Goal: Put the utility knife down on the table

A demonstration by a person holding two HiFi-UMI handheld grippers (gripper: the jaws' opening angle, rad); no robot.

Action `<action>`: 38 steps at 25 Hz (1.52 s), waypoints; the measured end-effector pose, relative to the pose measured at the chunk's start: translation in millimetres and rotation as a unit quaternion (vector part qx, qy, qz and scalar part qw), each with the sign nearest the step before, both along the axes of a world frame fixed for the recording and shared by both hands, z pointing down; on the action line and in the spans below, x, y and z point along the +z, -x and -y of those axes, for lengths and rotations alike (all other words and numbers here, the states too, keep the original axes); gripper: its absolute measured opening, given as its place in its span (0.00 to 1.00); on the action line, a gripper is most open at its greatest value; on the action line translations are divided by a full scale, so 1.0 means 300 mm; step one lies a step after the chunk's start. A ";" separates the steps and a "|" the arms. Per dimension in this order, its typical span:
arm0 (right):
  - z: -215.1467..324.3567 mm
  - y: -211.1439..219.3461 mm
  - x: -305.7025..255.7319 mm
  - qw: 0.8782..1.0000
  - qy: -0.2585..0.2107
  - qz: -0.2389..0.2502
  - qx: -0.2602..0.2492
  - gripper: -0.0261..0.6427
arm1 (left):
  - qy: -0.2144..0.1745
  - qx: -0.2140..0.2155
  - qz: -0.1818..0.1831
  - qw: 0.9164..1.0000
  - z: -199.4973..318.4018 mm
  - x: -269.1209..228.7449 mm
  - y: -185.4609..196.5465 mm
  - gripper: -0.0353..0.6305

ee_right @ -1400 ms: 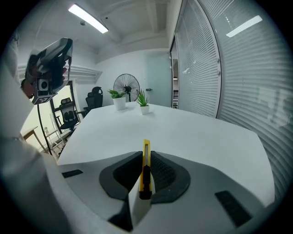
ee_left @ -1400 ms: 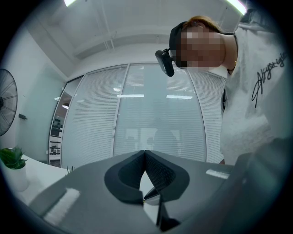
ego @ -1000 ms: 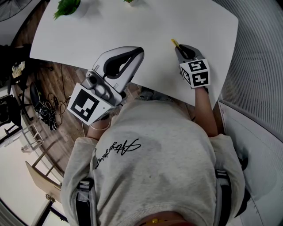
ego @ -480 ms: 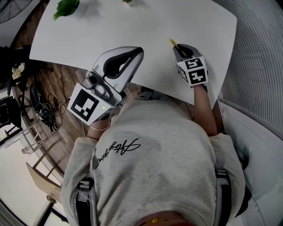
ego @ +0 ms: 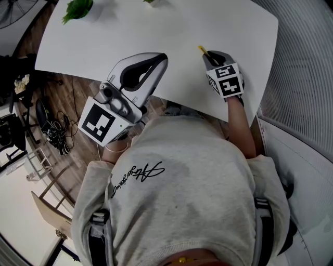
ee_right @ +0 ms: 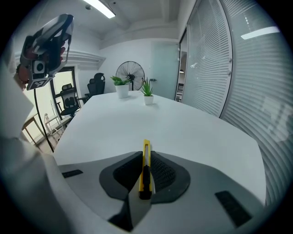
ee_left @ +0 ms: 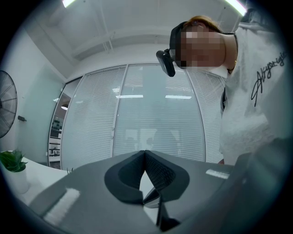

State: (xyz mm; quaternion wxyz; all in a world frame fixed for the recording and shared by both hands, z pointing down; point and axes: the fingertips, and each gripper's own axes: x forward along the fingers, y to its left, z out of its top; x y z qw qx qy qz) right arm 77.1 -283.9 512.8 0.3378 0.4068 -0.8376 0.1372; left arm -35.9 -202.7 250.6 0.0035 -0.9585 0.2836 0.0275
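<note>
**Utility knife gripped over the surface**

At the surface's near edge, the left hand-held gripper has its jaws pressed together with nothing between them. Farther in, by the right edge, the right hand-held gripper clamps the yellow utility knife, its tip sticking out past the jaws. Two potted plants stand at the far edge.

Yellow utility knife (black slider), white table, grey left hand-held gripper, black-and-white square markers, green plant
</note>
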 end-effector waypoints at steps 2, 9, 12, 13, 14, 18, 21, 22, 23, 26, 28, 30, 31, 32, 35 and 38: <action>0.001 0.001 0.002 1.000 0.003 -0.004 -0.001 0.12 | 0.000 0.000 0.001 1.000 -0.001 -0.002 0.000 0.03; 0.005 0.005 0.010 1.000 0.008 -0.010 -0.004 0.12 | 0.001 0.000 -0.001 1.000 -0.003 0.002 0.001 0.03; 0.009 0.005 0.011 1.000 0.011 -0.010 -0.003 0.12 | 0.001 0.001 -0.001 1.000 -0.002 0.003 -0.002 0.03; 0.010 0.005 0.012 1.000 0.013 -0.009 -0.002 0.12 | 0.002 0.001 -0.001 1.000 -0.001 0.003 -0.002 0.03; 0.012 0.004 0.013 1.000 0.016 -0.008 -0.002 0.13 | 0.002 0.000 -0.001 1.000 0.000 0.003 -0.001 0.03; 0.015 0.002 0.021 1.000 0.023 -0.004 -0.003 0.13 | -0.011 0.003 0.003 1.000 -0.003 -0.004 0.003 0.03; 0.016 -0.001 0.025 1.000 0.019 -0.008 -0.002 0.13 | -0.016 0.004 0.003 1.000 -0.004 -0.011 0.002 0.03; 0.016 -0.001 0.025 1.000 0.018 -0.008 -0.002 0.13 | -0.016 0.004 0.005 1.000 -0.004 -0.011 0.003 0.03; 0.017 0.000 0.024 1.000 0.017 -0.008 -0.002 0.13 | -0.017 0.003 0.007 1.000 -0.004 -0.010 0.005 0.03; 0.020 0.001 0.020 1.000 0.013 -0.010 -0.002 0.13 | -0.019 0.004 0.009 1.000 -0.005 -0.014 0.003 0.03; 0.018 0.004 0.015 1.000 0.010 -0.012 -0.001 0.13 | -0.020 0.006 0.007 1.000 -0.011 -0.021 0.004 0.03; 0.009 0.012 0.010 1.000 0.008 -0.012 0.000 0.13 | -0.021 0.008 0.005 1.000 -0.024 -0.029 0.011 0.03; 0.004 0.017 0.009 1.000 0.009 -0.010 0.000 0.14 | -0.022 0.008 0.006 1.000 -0.030 -0.030 0.015 0.03; -0.001 0.021 0.008 1.000 0.011 -0.005 0.000 0.16 | -0.023 0.008 0.007 1.000 -0.035 -0.030 0.017 0.03; -0.008 0.034 0.001 1.000 0.015 0.007 -0.001 0.21 | -0.024 0.008 0.005 1.000 -0.039 -0.037 0.026 0.03; -0.003 0.037 -0.008 1.000 0.014 0.017 0.001 0.22 | -0.024 0.009 0.002 1.000 -0.038 -0.043 0.027 0.03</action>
